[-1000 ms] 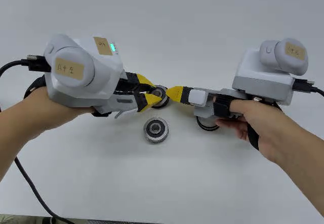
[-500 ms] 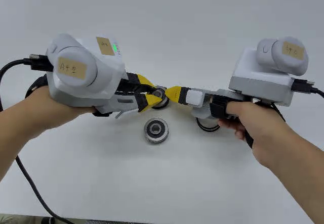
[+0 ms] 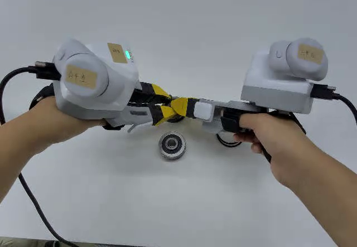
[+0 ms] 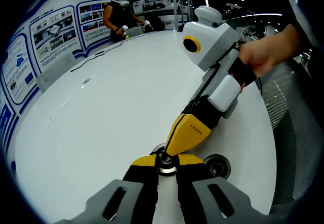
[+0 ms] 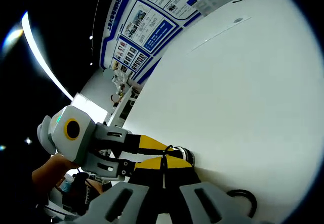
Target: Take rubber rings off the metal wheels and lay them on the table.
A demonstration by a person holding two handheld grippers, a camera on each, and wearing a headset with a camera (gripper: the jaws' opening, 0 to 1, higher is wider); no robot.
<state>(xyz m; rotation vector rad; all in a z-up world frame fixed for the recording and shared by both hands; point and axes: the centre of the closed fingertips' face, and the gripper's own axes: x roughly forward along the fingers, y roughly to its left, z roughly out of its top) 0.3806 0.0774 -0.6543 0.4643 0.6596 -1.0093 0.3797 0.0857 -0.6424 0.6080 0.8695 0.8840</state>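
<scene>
At mid-table, left tool clamps a metal wheel; right tool, closed, meets it tip-to-tip.

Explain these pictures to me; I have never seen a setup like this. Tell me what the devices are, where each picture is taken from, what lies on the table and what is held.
There is no robot here. A person holds a two-jaw tool in each hand: the left hand-held gripper and the right hand-held gripper. One picture comes from a camera on the person's head, looking down. The two round pictures come from cameras riding on the grippers, each looking along its own yellow-tipped jaws. On the white table lie a metal wheel with a dark rubber ring around it, and one loose black ring. The left one is clamped on a second wheel. The right one, jaws closed, has its tip at that wheel; whether it pinches the rubber I cannot tell.
</scene>
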